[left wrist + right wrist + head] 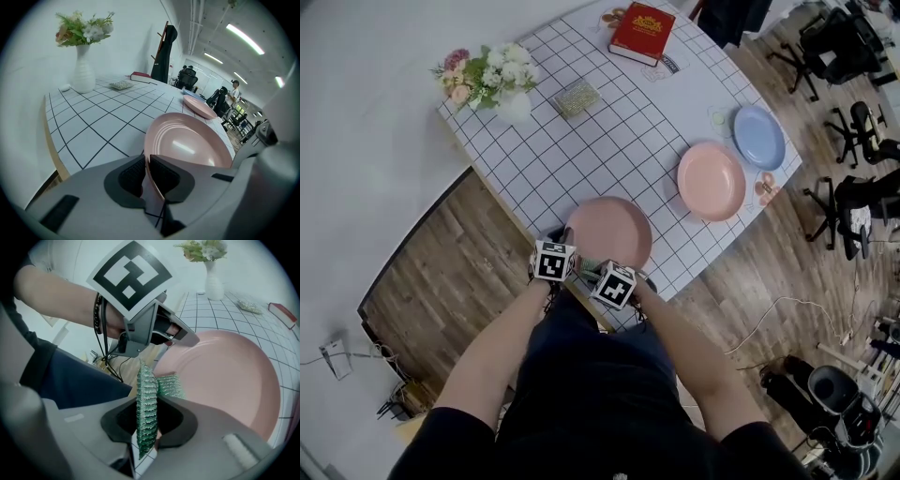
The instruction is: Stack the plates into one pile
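Head view, read from left to right. At the far left corner of the grid-patterned table stands a white vase of flowers, with a small woven pad just beside it. At the near edge, the left gripper has its jaws drawn narrow and clamped on the rim of the nearest pink plate. In the left gripper view the rim runs straight between the two pads, which press on it from both sides. We cannot tell whether this plate rests flat or is tipped off the cloth. Just to its right, the right gripper pinches a green scouring pad edge-on between its jaws, and the pad's free end lies against the same plate. Farther back lies a red book. To the right, a second pink plate sits on the table well apart from the first, and a blue plate lies just beyond it, close but not overlapping. We judge the task to be at its start: all three plates lie separately and no pile exists. What remains is to carry the gripped plate to the other two, or bring them to it, and set each on the last.
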`<state>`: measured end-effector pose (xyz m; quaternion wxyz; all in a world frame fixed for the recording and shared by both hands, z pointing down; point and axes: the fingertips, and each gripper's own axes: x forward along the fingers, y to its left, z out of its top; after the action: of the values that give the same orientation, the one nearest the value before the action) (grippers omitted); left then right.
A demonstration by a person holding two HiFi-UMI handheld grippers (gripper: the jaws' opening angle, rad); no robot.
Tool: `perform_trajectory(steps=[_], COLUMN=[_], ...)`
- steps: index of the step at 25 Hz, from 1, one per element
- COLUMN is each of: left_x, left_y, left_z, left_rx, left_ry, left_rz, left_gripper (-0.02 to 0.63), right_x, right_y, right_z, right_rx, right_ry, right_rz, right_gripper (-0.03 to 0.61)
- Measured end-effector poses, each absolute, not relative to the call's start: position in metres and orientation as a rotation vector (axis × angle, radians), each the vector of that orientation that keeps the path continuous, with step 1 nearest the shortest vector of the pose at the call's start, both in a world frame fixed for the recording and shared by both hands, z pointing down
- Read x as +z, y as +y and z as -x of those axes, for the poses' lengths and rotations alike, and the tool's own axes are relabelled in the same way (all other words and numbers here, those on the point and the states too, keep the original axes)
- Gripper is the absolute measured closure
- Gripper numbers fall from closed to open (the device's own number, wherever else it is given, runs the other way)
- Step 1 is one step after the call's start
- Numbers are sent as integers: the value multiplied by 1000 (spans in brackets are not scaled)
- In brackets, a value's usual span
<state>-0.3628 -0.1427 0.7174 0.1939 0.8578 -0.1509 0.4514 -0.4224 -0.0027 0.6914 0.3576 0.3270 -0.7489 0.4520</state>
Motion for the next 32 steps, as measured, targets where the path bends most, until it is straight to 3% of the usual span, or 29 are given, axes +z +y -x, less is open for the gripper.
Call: perform_trajectory(steps=[32], left_x=[717], left_y=[-143], left_z=[362], left_rx=[1278], left_ry=[-422], left_rz=[-2427], left_gripper=[583], right_x=[705], right_y=[28], right_z=[322], right_rx=[1190], right_ry=[-1707], right_rz=[-1066], right_gripper=[500])
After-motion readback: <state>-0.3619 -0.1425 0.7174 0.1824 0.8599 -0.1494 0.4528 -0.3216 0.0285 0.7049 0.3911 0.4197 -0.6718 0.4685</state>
